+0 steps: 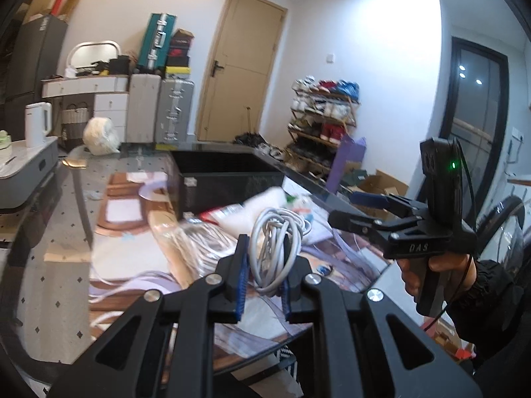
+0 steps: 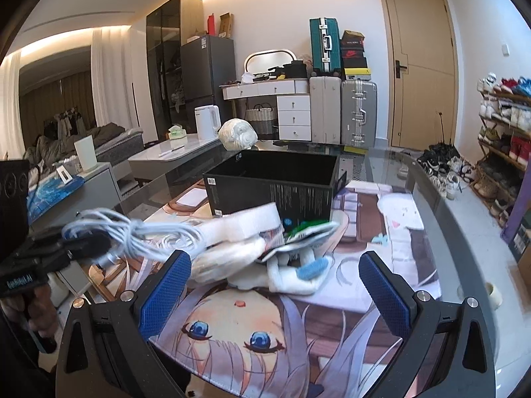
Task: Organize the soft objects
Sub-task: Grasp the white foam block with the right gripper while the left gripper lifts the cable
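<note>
On the left, the left hand-held gripper [image 1: 262, 265] is clamped on a coiled grey cable [image 1: 277, 245], its blue pads pressing the bundle from both sides; the coil is lifted off the glass-topped desk [image 1: 53, 232]. The right wrist view shows the same cable [image 2: 132, 232] from the side, hanging at that gripper's tip [image 2: 83, 245] with loops trailing toward the middle of the desk, a spread the left view hides behind its own fingers.

In the middle, a pile of white soft packages [image 2: 245, 232] and a white sock with a blue patch [image 2: 298, 272] lie on the printed anime mat [image 2: 232, 325], just in front of an open black box [image 2: 275, 179]. The left view shows this pile only as a blur beyond the cable, with the box [image 1: 229, 179] behind it. A white bundle in plastic [image 2: 237, 134] sits at the far edge of the desk.

On the right, the right hand-held gripper [image 2: 275, 285] stands wide open and holds nothing, its pads flanking the sock from above. The left view shows it [image 1: 345, 209] side-on, held in the person's right hand [image 1: 428, 272]; from there its opening is not clear.
</note>
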A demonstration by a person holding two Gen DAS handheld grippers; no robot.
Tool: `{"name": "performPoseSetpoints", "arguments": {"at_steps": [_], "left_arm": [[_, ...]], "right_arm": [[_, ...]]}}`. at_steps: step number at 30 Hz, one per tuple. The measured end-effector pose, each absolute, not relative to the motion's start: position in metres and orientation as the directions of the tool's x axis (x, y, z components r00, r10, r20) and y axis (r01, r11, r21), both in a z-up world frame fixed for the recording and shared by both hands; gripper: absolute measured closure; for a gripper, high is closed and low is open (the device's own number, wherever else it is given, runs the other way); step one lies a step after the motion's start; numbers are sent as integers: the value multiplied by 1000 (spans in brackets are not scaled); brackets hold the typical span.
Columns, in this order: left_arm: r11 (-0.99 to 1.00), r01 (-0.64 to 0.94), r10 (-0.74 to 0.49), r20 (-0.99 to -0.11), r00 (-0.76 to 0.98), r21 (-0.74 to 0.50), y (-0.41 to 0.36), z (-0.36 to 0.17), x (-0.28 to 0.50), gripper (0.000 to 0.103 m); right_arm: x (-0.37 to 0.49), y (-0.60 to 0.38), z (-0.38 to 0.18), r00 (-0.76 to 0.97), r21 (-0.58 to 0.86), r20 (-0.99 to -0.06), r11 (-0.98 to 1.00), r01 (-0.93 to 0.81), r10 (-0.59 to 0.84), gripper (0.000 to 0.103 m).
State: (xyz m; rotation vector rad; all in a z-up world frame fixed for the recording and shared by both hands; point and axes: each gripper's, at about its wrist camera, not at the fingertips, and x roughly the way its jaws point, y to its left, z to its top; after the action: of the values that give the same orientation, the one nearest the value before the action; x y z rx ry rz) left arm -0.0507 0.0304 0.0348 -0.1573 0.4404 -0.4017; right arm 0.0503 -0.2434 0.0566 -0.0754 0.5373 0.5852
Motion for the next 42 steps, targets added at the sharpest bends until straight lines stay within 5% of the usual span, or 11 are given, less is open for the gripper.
{"name": "performPoseSetpoints", "arguments": {"at_steps": [11, 35, 38, 42], "left_arm": [[958, 162, -247, -392, 886, -239, 54, 37, -32, 89], [967, 82, -182, -430, 884, -242, 61, 35, 30, 89], [968, 86, -182, -428, 885, -234, 59, 37, 32, 89], [970, 95, -185, -421, 888, -226, 57, 39, 31, 89]], "right_arm": [[77, -193, 52, 644, -33, -597, 788, -615, 478, 0], [113, -132, 32, 604, -134, -675, 735, -665, 424, 1], [110, -136, 33, 592, -123, -676, 725, -678, 439, 10], [103, -145, 37, 592, -110, -664, 724, -681, 457, 11]]}}
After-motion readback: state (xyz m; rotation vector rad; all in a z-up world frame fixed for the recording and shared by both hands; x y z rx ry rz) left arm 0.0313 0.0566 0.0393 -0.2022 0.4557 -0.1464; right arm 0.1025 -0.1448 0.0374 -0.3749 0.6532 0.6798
